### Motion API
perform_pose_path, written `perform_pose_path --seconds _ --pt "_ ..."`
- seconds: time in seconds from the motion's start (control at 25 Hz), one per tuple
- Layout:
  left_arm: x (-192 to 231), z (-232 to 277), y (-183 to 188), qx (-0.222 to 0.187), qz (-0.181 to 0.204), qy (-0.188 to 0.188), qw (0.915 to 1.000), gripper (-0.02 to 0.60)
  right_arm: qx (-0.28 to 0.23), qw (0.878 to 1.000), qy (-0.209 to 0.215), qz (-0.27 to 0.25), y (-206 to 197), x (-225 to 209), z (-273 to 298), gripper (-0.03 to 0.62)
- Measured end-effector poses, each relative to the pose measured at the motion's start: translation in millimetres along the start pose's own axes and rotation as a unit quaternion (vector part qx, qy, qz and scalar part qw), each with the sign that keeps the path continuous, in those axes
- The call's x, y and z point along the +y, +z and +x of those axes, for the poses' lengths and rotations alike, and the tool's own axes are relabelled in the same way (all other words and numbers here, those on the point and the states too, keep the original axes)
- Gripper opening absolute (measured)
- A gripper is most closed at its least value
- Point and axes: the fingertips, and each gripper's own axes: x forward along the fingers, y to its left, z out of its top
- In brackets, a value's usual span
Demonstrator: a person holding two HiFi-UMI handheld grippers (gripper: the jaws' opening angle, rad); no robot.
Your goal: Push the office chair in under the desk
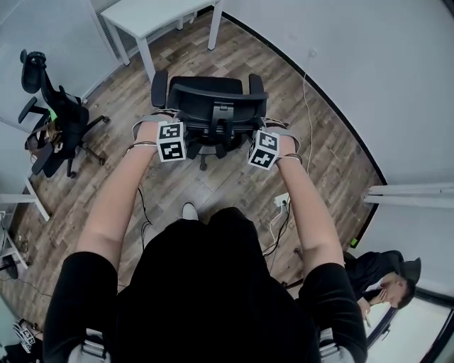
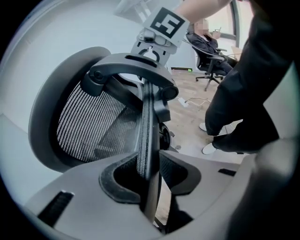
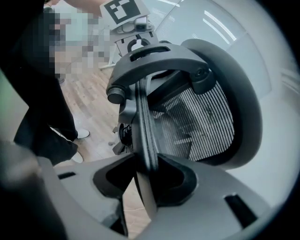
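Observation:
The black office chair [image 1: 209,106] stands on the wood floor with its back toward me, just short of the white desk [image 1: 152,15] at the top of the head view. My left gripper [image 1: 170,142] holds the left edge of the backrest and my right gripper [image 1: 264,149] holds the right edge. In the left gripper view the jaws [image 2: 149,176] are shut on the thin rim of the mesh backrest [image 2: 89,126]. The right gripper view shows the same: its jaws [image 3: 146,176] pinch the rim of the backrest [image 3: 201,126].
A second black chair [image 1: 53,120] stands at the left by a white table leg [image 1: 21,198]. A power strip [image 1: 281,202] with cables lies on the floor right of my feet. A person [image 1: 379,280] sits at lower right. The curved white wall [image 1: 355,64] closes the right side.

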Motion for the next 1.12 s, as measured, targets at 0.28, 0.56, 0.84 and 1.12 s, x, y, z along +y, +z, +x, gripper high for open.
perform_pose_path --seconds 0.28,0.56,0.84,1.12 --pt "40.1 20.0 -0.2 0.005 -0.005 0.006 1.0000 0.117 -0.004 1.000 -0.005 -0.001 -7.2 -40.5 20.6 0.132" --pt "85.6 45.0 -1.8 0.019 -0.023 0.007 0.9995 0.120 -0.018 1.000 0.000 -0.024 -14.5 -86.9 47.0 0.132" --pt "132.9 72.4 1.8 0.033 -0.038 0.013 0.9986 0.121 -0.038 0.998 -0.005 -0.046 -29.0 -137.0 75.6 0.132" --pt "170.3 95.4 11.4 0.041 -0.056 0.017 0.9974 0.121 -0.051 0.997 0.000 -0.066 -46.1 -179.8 99.2 0.132"
